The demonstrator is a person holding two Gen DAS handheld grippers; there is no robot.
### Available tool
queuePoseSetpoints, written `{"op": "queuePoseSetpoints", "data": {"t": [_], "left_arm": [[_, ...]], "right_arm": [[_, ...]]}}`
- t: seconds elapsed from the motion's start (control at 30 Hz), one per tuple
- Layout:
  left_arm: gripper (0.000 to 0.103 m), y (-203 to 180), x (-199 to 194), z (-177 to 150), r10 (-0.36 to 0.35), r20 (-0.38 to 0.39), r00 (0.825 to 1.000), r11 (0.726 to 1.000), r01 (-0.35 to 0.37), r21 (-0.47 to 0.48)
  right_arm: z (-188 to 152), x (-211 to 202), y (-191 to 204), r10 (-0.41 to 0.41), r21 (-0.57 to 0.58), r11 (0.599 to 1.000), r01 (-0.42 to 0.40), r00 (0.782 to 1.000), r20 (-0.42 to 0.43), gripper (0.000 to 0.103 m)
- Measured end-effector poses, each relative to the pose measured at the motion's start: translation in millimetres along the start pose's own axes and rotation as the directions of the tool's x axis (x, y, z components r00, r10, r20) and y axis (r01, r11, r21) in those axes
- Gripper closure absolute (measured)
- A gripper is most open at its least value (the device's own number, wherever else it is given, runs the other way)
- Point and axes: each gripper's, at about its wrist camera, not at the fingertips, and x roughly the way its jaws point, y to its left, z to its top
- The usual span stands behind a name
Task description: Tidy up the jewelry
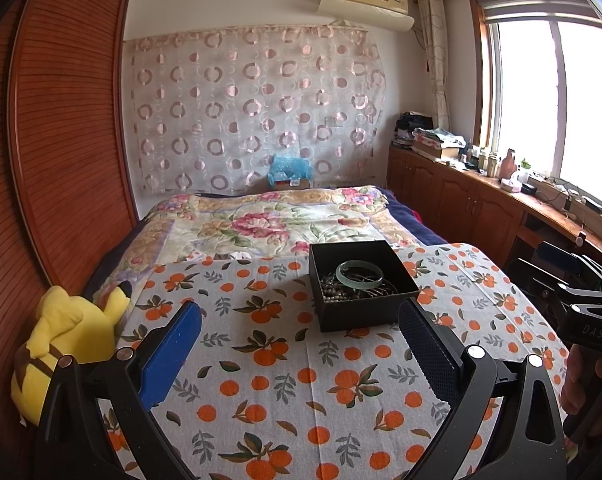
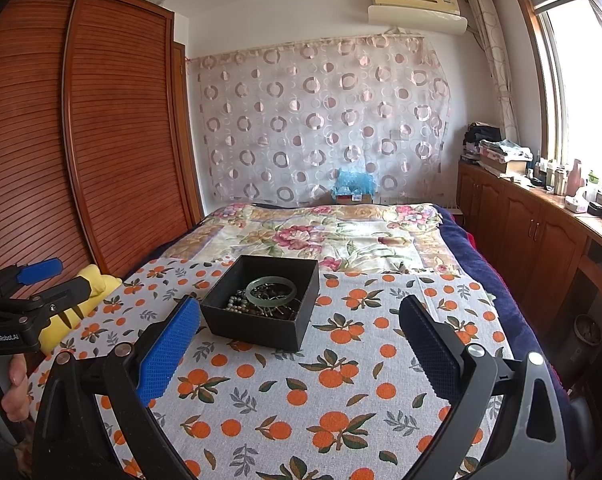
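Both tongs, left [image 1: 301, 354] and right [image 2: 299, 346], spread wide and empty over orange-print cloth [image 1: 285, 380] on bedroom bed [image 1: 261, 220].

The box [image 1: 361, 284] sits on the cloth [image 1: 301, 380] with a bangle [image 1: 359, 274] on beads [image 1: 333, 293] inside

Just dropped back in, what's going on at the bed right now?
A person holds a gripper in each hand over the orange-print cloth on the bed. Both the left gripper and right gripper are open and empty, short of the black box. Inside the box sit a green bangle on top of a tangle of beaded strands. Nothing has been picked up at this moment. A yellow plush toy lies at the cloth's left edge.
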Motion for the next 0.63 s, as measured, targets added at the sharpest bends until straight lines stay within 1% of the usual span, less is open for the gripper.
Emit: {"op": "queuePoseSetpoints", "data": {"t": [0.63], "left_arm": [[0.008, 1.9, -2.5, 2.0, -0.004, -0.001, 1.0, 1.0, 0.004, 0.0]], "right_arm": [[0.0, 0.2, -0.4, 0.0, 0.0, 1.0, 0.0, 1.0, 0.001, 0.003]]}}
